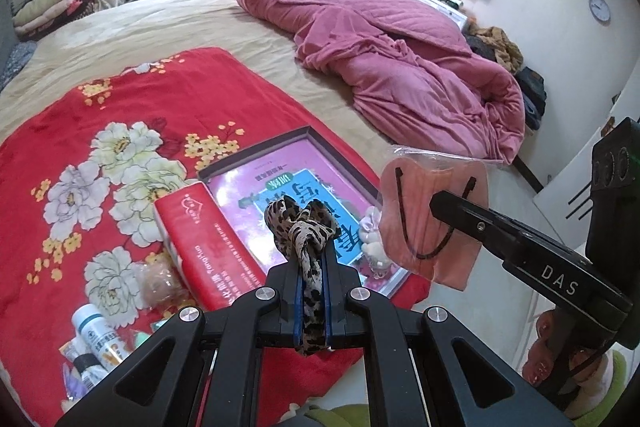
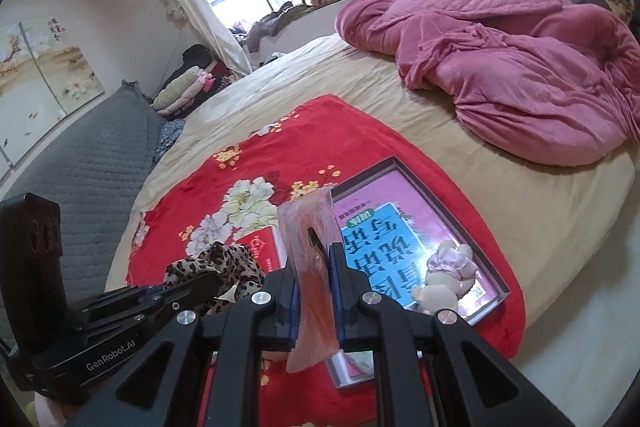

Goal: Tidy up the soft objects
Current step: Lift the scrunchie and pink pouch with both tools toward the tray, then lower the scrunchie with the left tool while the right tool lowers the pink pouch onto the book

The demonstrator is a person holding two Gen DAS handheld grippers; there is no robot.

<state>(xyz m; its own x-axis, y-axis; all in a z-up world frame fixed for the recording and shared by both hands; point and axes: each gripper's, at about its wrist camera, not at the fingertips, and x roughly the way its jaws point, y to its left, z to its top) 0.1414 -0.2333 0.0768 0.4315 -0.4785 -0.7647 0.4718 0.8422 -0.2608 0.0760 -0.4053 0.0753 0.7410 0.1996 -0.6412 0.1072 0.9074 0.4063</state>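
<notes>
My left gripper (image 1: 311, 259) is shut on a knotted leopard-print scarf (image 1: 301, 227) and holds it above the shallow box (image 1: 320, 141) on the red floral blanket. The scarf also shows in the right wrist view (image 2: 224, 263). My right gripper (image 2: 316, 259) is shut on an orange face mask in a clear bag (image 2: 310, 227), held upright above the box's near edge. In the left wrist view the mask (image 1: 432, 211) hangs from the right gripper (image 1: 440, 201) at the right. A small plush toy (image 2: 444, 275) lies inside the box (image 2: 500, 287).
A red tissue pack (image 1: 204, 239) lies left of the box. Bottles (image 1: 96, 339) and small packets sit at the blanket's (image 1: 100, 107) near left corner. A pink quilt (image 1: 400, 59) is heaped on the bed's far right. The bed edge drops off at the right.
</notes>
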